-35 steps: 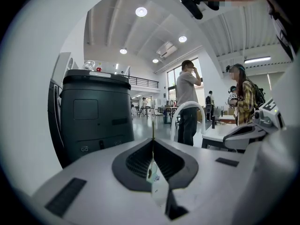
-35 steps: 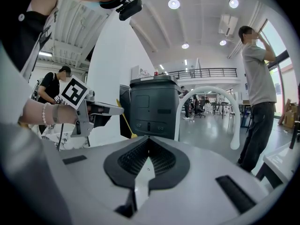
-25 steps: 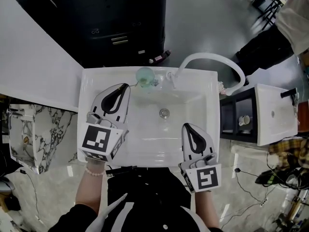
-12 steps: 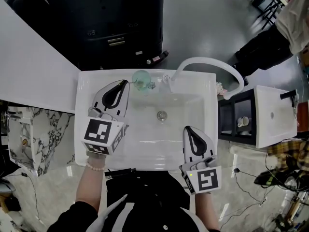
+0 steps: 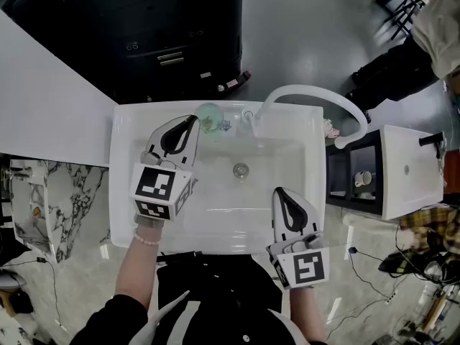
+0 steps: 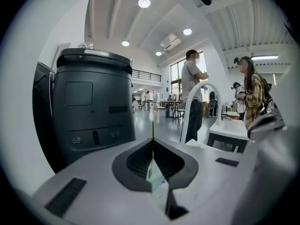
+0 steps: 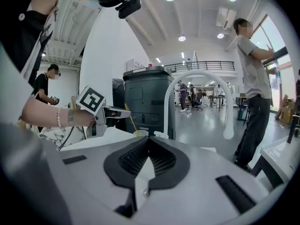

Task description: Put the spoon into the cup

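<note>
A pale green cup (image 5: pixel 210 117) stands on the back rim of the white sink (image 5: pixel 129 192), left of the tap. My left gripper (image 5: pixel 192 119) is shut on a thin yellow spoon (image 7: pixel 130 121), its tips just left of the cup. In the right gripper view the spoon slants from the left gripper (image 7: pixel 125 111) down into the cup (image 7: pixel 138 134). The left gripper view shows the spoon's handle (image 6: pixel 153 129) sticking up between the closed jaws. My right gripper (image 5: pixel 282 192) is shut and holds nothing, over the basin's front right.
A white arched faucet (image 5: pixel 310 95) curves over the sink's back right. The drain (image 5: pixel 241 169) lies mid-basin. A black cabinet (image 5: pixel 151 34) stands behind the sink, and a second white basin (image 5: pixel 410 171) to the right. People stand in the background (image 7: pixel 255 78).
My left gripper has come down and moved closer to the cup with the spoon in it. The right gripper has stayed where it was.
</note>
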`<state>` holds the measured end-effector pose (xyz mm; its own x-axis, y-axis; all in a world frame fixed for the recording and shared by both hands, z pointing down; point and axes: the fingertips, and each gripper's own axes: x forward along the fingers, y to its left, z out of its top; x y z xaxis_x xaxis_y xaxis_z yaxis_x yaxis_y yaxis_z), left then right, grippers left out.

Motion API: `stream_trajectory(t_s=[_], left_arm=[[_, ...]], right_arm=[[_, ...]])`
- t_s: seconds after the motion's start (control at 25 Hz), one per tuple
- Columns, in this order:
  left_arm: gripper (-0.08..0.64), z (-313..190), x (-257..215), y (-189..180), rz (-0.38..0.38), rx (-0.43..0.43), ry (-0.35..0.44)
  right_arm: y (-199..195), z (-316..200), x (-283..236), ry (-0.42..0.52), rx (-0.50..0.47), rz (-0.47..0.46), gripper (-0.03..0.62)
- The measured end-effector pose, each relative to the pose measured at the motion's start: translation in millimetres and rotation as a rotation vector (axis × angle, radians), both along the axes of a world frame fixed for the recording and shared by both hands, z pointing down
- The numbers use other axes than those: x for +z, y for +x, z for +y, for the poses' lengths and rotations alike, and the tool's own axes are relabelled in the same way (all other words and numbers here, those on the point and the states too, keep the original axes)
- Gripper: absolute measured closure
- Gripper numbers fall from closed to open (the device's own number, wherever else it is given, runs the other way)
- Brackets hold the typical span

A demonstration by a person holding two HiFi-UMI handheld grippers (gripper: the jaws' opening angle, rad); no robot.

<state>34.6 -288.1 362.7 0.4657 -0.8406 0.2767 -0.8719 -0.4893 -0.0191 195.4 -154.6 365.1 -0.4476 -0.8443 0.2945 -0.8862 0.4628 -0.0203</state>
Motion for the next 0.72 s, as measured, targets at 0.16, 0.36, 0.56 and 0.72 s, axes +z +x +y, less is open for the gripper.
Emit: stream_trajectory(t_s=[0.16, 0.36, 0.56, 0.72], left_arm=[[0.554, -2.1, 10.5, 6.6, -0.013, 0.018, -0.020], [0.554, -4.7, 26.2, 9.6, -0.060, 0.029, -0.033], [0.554, -10.8, 38.9, 10.4, -0.099, 0.034, -0.044], [0.554, -14.5, 47.0, 12.1, -0.111, 0.038, -0.049]], right_arm=[[1.0, 2.1, 3.1, -0.010, 0.002, 0.004, 0.592], [2.2, 3.4, 4.8, -0.010, 0.012, -0.001, 0.592], [2.9, 4.9, 5.6, -0.009, 0.015, 0.002, 0.592], [4.2, 6.9, 7.2, -0.017, 0.019, 0.003, 0.592]])
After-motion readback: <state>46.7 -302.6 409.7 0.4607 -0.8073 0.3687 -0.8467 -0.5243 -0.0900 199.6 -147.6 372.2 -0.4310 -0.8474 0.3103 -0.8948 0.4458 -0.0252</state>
